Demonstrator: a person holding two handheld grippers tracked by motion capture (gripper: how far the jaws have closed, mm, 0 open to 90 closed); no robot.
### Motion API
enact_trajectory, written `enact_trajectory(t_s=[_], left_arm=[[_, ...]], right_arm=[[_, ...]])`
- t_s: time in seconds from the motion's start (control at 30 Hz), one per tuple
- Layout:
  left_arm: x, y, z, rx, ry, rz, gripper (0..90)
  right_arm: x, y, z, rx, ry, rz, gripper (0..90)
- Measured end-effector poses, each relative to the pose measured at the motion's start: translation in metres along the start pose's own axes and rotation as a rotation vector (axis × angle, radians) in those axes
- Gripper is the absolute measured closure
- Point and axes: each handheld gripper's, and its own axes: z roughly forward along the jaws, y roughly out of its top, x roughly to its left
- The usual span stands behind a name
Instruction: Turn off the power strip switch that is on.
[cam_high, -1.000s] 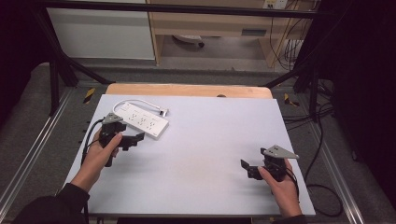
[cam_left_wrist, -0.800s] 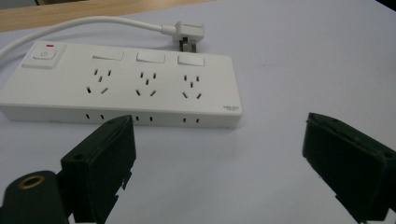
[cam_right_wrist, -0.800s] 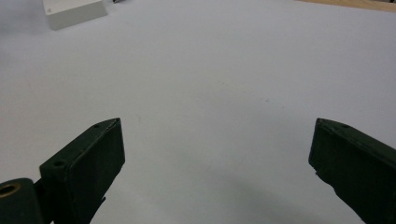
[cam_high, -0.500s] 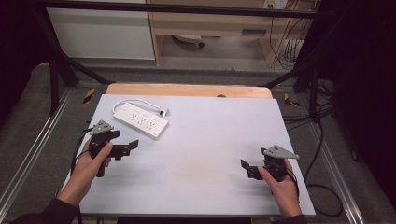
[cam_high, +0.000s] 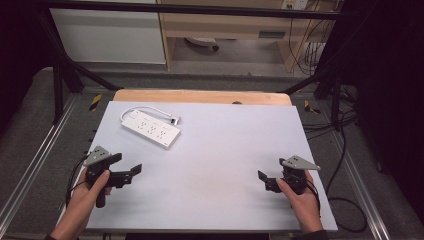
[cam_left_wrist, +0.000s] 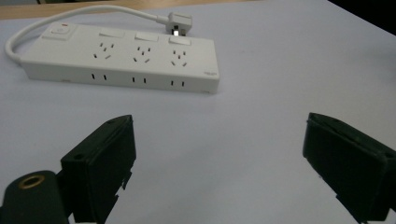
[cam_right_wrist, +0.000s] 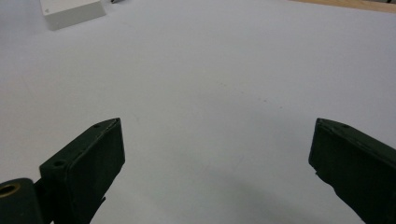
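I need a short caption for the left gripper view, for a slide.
Open hand-held gripper facing a white power strip on the table, nothing held.

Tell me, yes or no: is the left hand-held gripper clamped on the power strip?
No. In the left gripper view the left hand-held gripper has its jaws wide apart over bare table, with the power strip lying farther off, untouched.

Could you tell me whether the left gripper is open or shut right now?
Open. The left gripper has its jaws spread wide with bare table between them, short of the power strip.
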Motion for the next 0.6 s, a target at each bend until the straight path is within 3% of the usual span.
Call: enact_trajectory(t_s=[0.27,0.47,0.6], left_arm=[[-0.006,-0.027,-0.006,0.001,0.012,-0.020,10.1],[-0.014,-0.042,-0.009,0.026,-0.007,0.012,9.7],[-0.012,-0.043,-0.009,0.018,-0.007,0.001,9.2]], right_arm=[[-0.001,0.000,0.000,0.003,-0.005,0.001,3.8],[-0.001,-0.001,0.003,0.018,-0.013,0.001,3.6],[-0.003,-0.005,0.011,0.073,-0.037,-0.004,3.2]])
